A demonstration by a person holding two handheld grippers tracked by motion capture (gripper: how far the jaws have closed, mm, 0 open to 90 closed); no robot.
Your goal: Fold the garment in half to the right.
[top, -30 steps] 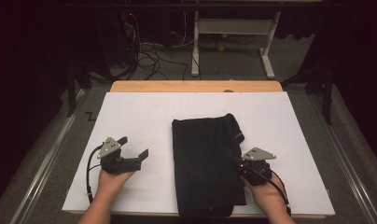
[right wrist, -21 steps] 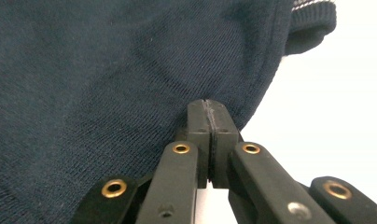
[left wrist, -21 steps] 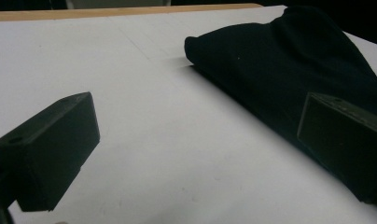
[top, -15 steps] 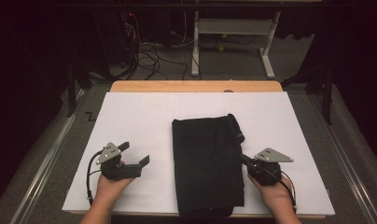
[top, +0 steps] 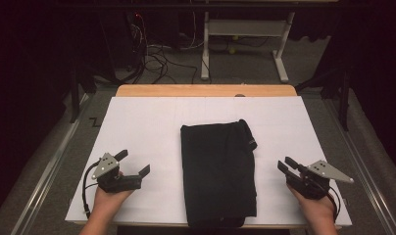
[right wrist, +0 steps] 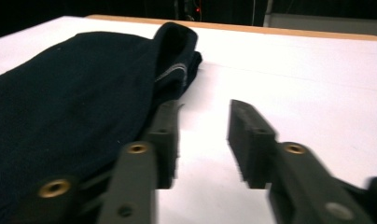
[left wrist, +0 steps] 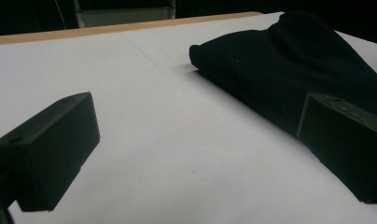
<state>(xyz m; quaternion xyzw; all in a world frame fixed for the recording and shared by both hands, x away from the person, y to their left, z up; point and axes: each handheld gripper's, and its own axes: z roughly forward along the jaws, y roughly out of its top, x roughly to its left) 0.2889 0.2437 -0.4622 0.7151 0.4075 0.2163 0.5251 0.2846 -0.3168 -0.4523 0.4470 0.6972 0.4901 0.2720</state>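
Note:
A black folded garment (top: 218, 171) lies lengthwise on the middle of the white table cover (top: 147, 122), with a thicker hem at its far right corner. My left gripper (top: 135, 162) rests to its left, open, with bare white surface between the jaws (left wrist: 196, 121) and the garment (left wrist: 289, 60) beyond the right jaw. My right gripper (top: 284, 164) sits to the garment's right, clear of its edge. Its jaws have just been opening and stand apart with nothing between them (right wrist: 204, 109). The garment (right wrist: 74, 93) lies beside its left jaw.
The table's wooden far edge (top: 201, 90) borders the cover. Beyond it on the floor are loose cables (top: 157, 54) and a white metal stand (top: 245, 34). Metal rails (top: 49, 171) run along both sides of the table.
My right gripper slid right, away from the garment's lower right edge, and its jaws went from shut to apart. The left hand barely shifted.

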